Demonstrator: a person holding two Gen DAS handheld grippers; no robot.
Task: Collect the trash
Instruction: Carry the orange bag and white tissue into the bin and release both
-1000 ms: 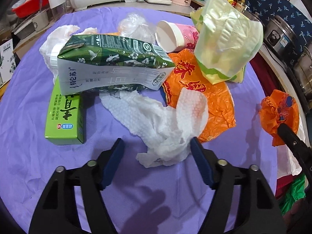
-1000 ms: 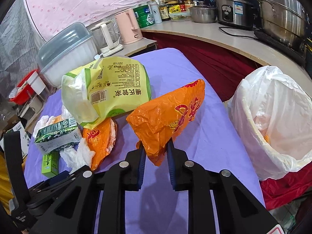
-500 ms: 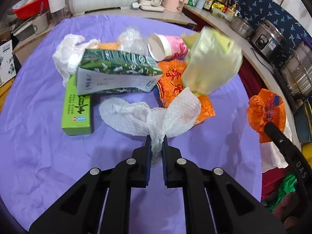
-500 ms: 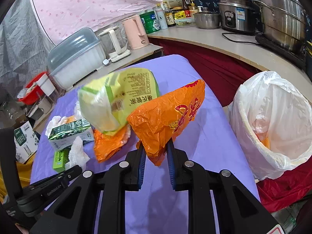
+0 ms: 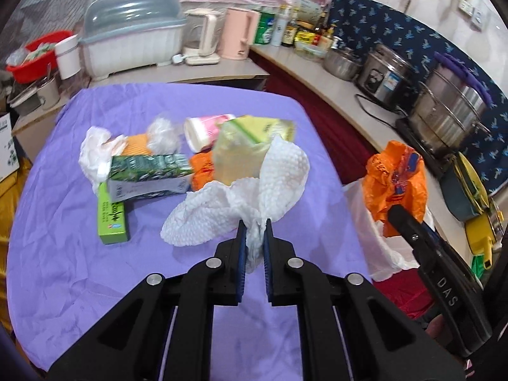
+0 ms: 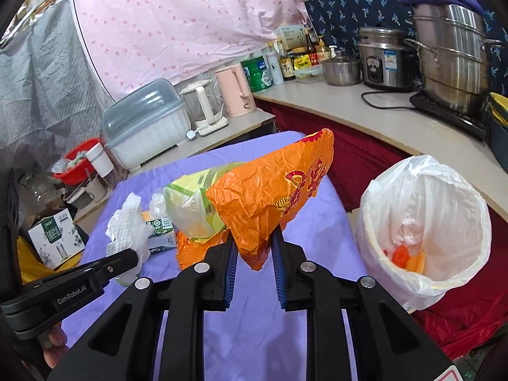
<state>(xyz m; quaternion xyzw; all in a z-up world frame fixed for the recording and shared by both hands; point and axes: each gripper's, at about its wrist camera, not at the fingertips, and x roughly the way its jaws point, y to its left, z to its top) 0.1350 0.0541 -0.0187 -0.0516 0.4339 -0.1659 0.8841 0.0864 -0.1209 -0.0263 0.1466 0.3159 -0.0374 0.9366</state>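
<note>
My left gripper (image 5: 253, 226) is shut on a white paper towel (image 5: 254, 190) and holds it above the purple table (image 5: 79, 270). My right gripper (image 6: 253, 239) is shut on an orange plastic bag (image 6: 273, 190), lifted near the bin (image 6: 425, 222) lined with a white bag at the table's right. The bag also shows in the left wrist view (image 5: 397, 177). A green milk carton (image 5: 149, 174), a green box (image 5: 112, 219), a pink cup (image 5: 209, 127), a yellow-green bag (image 5: 244, 149), an orange wrapper (image 5: 203, 170) and white tissue (image 5: 95, 152) lie on the table.
A counter (image 6: 365, 111) runs behind and to the right with a white dish rack (image 6: 146, 133), kettles, bottles, a rice cooker (image 6: 384, 60) and a steel pot (image 6: 451, 57). A red cloth hangs under the counter. A carton box (image 6: 54, 238) stands left of the table.
My left gripper closed on the paper towel and lifted it off the table toward the right. My right gripper rose with the orange bag, closer to the bin.
</note>
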